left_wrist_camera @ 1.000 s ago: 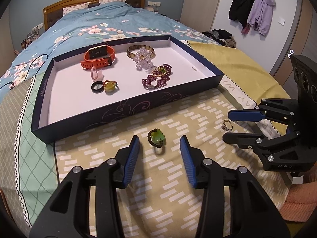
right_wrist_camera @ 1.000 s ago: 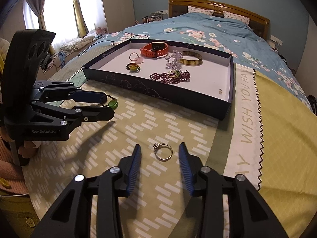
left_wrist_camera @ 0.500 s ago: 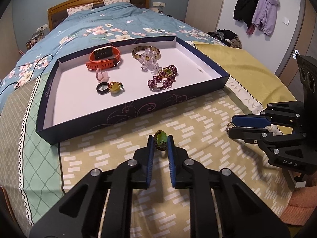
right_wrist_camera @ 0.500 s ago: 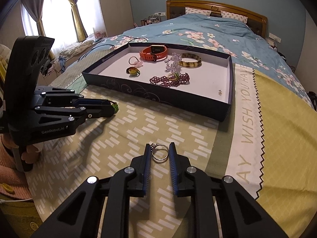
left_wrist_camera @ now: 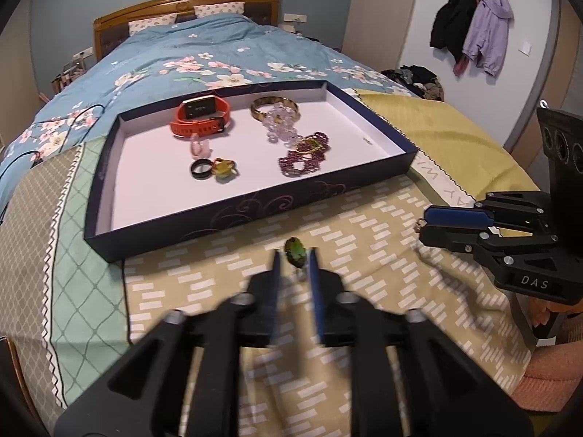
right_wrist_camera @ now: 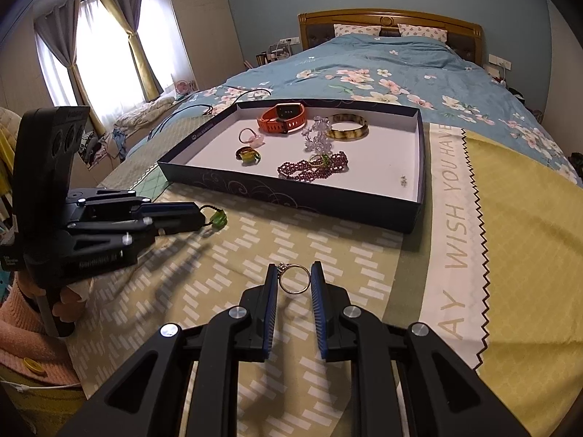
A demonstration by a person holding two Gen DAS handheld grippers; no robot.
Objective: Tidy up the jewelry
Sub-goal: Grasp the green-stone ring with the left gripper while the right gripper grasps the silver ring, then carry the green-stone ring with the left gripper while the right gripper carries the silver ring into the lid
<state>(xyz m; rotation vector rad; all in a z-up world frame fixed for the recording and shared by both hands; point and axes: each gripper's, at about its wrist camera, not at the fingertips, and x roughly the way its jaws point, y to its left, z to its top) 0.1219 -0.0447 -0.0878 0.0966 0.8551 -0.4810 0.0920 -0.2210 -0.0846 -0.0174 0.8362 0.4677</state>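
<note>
A green-stone ring [left_wrist_camera: 295,251] sits between the tips of my left gripper [left_wrist_camera: 294,255]. Its jaws are opening slightly, and the blue pads still touch the ring. Seen from the right wrist, that ring [right_wrist_camera: 218,218] hangs at the left gripper's tip [right_wrist_camera: 202,216], just above the bedspread. My right gripper [right_wrist_camera: 294,273] is shut on a thin silver ring [right_wrist_camera: 294,279], whose band spans both pads. The dark blue tray [left_wrist_camera: 255,211] lies beyond, holding an orange watch [left_wrist_camera: 200,120], a bangle [left_wrist_camera: 275,107], clear beads [left_wrist_camera: 280,129], a purple bead bracelet [left_wrist_camera: 304,156] and small rings [left_wrist_camera: 213,169].
The tray [right_wrist_camera: 291,196] rests on a tan patterned cloth over a bed with a blue floral duvet [right_wrist_camera: 382,69]. The yellow cloth [right_wrist_camera: 528,236] with a zigzag edge lies to the right. A sleeve and hand [right_wrist_camera: 65,302] hold the left gripper. Coats [left_wrist_camera: 473,29] hang on the far wall.
Both grippers went from open around their rings to closed on them. Since half a second ago the left jaws have widened a little, and both rings sit slightly higher off the cloth.
</note>
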